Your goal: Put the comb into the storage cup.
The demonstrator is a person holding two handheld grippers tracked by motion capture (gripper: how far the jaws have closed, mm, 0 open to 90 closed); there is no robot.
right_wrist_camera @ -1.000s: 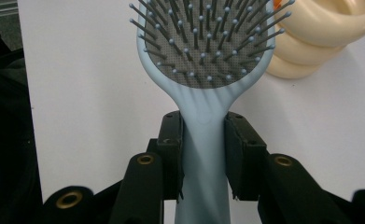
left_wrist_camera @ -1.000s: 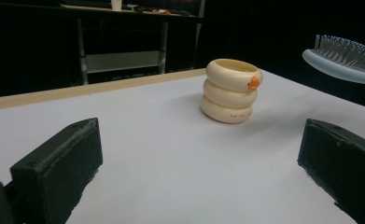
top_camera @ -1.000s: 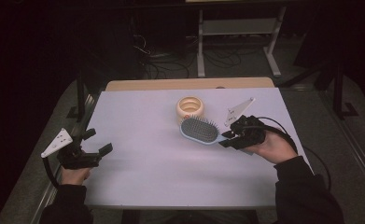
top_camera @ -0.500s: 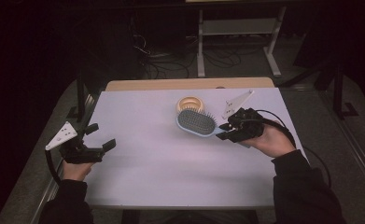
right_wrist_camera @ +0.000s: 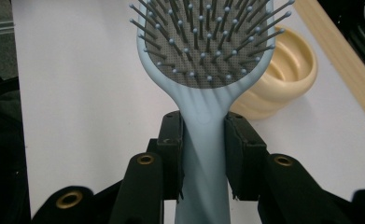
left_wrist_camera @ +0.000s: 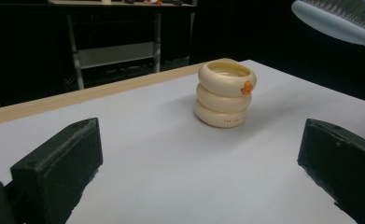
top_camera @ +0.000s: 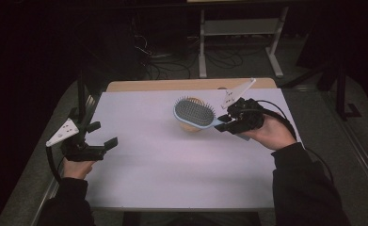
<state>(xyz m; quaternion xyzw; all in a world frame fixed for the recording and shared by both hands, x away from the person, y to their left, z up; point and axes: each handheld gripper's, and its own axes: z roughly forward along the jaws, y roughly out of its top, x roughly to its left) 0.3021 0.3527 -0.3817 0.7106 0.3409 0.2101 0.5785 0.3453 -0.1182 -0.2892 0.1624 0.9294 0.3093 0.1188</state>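
Above the far right part of the white worktop (top_camera: 172, 188), a pale blue hairbrush (top_camera: 194, 113) hangs in the air, bristles up, held by its handle in the right gripper (top_camera: 225, 123). Seen from the right gripper view, the two black jaws press on either side of the narrow handle just below the brush head, closed on it with no gap to either side. From the high view, the brush head lies over a cream, ringed cup (left_wrist_camera: 224, 94), which stands upright on the worktop near the far edge, right of centre; the left gripper view shows the brush well clear of the cup's rim, with open air between the two. A small orange mark sits on the cup's top ring. The person's right hand (top_camera: 271, 134) comes in from the worktop's right edge, its dark sleeve (top_camera: 304, 188) over the near right corner. At the left edge, the left gripper (top_camera: 107, 142) is held just above the surface, its jaws spread wide with nothing between them, pointing across the worktop toward the cup. A strip of bare wood (top_camera: 148, 85) shows along the far edge beyond the white sheet.
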